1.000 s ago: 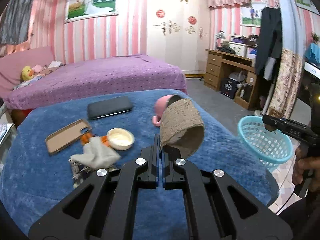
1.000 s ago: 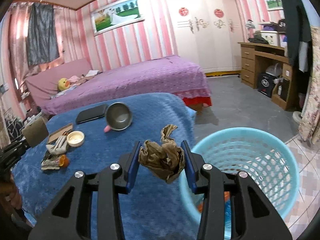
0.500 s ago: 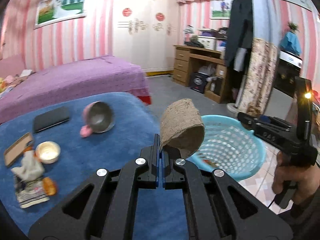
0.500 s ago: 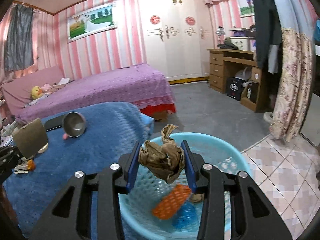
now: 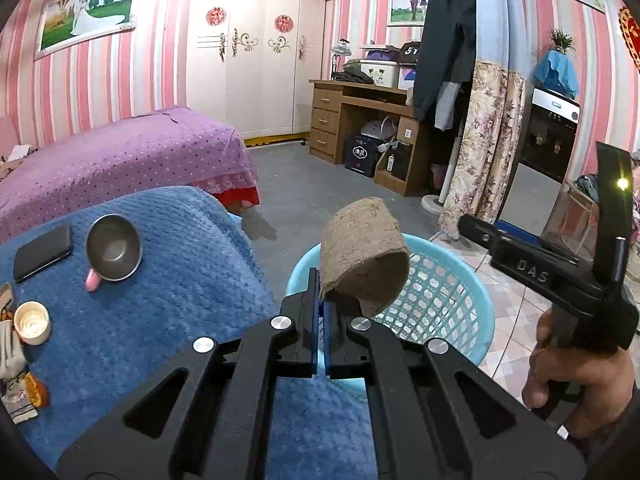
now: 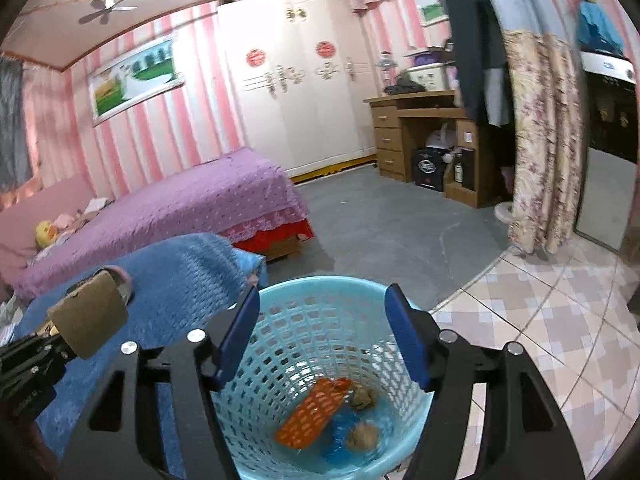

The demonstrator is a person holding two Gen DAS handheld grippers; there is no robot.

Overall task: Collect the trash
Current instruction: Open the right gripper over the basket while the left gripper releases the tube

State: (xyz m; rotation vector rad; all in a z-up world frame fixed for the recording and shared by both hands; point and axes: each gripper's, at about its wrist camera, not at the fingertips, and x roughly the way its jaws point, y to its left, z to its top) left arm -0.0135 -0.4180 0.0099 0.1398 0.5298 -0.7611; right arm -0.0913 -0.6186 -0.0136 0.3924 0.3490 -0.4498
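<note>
While the left gripper has its fingers pressed nearly together on the rim of a brown fibre pot, the right gripper stands with its blue pads spread wide and nothing between them. That pot hangs tilted, mouth toward the camera, over the near rim of the light blue basket. From the left wrist the basket's inside is mostly hidden behind the pot; the right wrist looks straight down into it and shows what lies at the bottom: an orange mesh piece, a crumpled brown wad, another brownish lump and something blue and crinkled (I cannot tell what it is). The right wrist also catches the pot from its side, up left of the basket, over the blue blanket.

Only the left wrist shows the blanket's load, all well to the left of the basket: a steel bowl with a pink handle, a black phone, a small white cup and a heap of scraps at the picture's edge. Right of the basket, a hand grips the other tool's handle
</note>
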